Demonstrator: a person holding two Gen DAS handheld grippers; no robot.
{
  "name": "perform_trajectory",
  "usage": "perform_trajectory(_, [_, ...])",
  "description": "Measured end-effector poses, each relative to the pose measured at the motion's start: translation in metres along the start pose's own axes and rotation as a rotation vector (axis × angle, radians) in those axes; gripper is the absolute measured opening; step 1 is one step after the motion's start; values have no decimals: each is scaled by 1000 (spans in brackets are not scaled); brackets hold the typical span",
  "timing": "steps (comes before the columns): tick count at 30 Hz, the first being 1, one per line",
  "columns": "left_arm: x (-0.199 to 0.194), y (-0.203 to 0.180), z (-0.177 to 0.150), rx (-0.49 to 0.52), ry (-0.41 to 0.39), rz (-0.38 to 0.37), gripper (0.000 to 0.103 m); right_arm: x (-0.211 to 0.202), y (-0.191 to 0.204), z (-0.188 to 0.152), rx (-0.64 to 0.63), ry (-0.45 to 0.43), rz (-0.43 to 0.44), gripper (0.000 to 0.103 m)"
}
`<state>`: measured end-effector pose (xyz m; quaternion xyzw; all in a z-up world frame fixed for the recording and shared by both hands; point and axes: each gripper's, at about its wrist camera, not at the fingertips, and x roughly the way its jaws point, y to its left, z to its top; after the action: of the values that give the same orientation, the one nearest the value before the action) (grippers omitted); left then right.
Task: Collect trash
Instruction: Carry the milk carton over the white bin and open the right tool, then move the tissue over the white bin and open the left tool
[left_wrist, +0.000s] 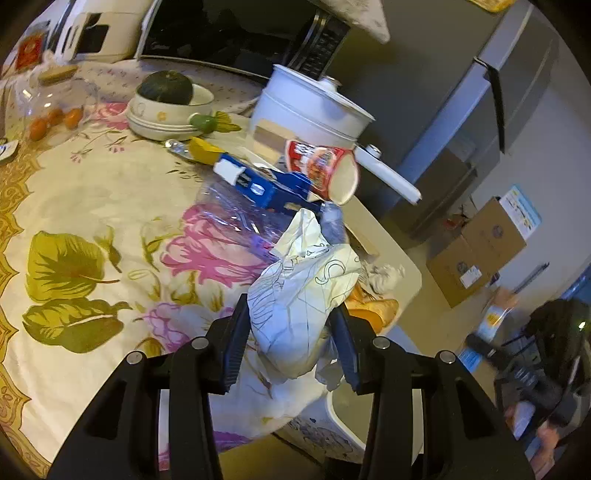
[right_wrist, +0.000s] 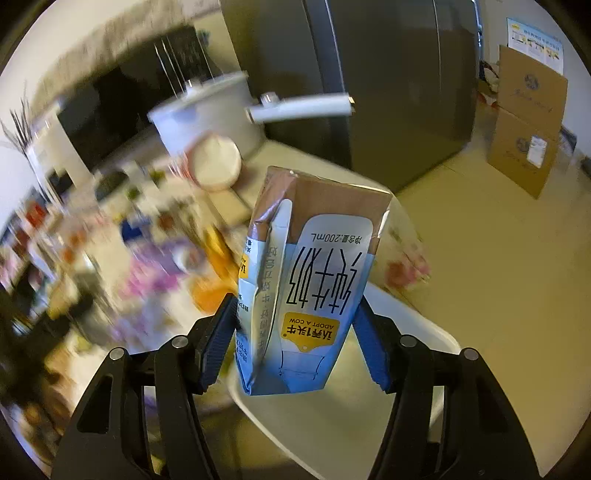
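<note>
My left gripper (left_wrist: 290, 306) is shut on a crumpled white paper (left_wrist: 295, 295) with line drawings, held over the table's near corner. The rim of a white bin (left_wrist: 341, 417) shows just below it. On the floral tablecloth (left_wrist: 92, 206) beyond lie a red noodle cup (left_wrist: 321, 173) on its side, a blue box (left_wrist: 266, 186), clear plastic wrap (left_wrist: 229, 218), a crumpled tissue (left_wrist: 384, 275) and orange peel (left_wrist: 373, 310). My right gripper (right_wrist: 295, 301) is shut on an upside-down blue and brown milk carton (right_wrist: 314, 266), above the white bin's rim (right_wrist: 417, 321).
A white pot (left_wrist: 306, 110) with a long handle stands behind the trash, with a bowl holding a green squash (left_wrist: 166, 86) and a microwave (left_wrist: 236, 33) farther back. A grey fridge (left_wrist: 461, 110) and cardboard boxes (left_wrist: 476, 251) stand to the right. A dark blurred shape (left_wrist: 546, 350) is at the lower right.
</note>
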<state>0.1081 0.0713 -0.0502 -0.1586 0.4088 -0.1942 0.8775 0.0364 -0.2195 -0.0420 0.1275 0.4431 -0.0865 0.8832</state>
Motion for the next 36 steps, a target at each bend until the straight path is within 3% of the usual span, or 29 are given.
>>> perform_trajectory(5, [4,-15,-10,18,16,-18,43,8,-13,-16,-6,55,-51,65])
perform_trajectory(7, [6,-22,-14,27,24,-27,43,2,-22,-17,10,22,-80,80])
perform_trajectory(10, [10,-35,-22,41,37,-44,43,-9,-31,-16,47,-34,-111,86])
perform_trajectory(22, [28,-106,-45,87,92,-148,44,-50,-68,1,108,-263,-318,93])
perform_trajectory(31, [48,-155,-58,191,153,-170,47,-54,-89,0,166,-244,-336,95])
perform_trajectory(36, [57,-166,-63,222,180,-163,57,-56,-92,0,187,-242,-331,95])
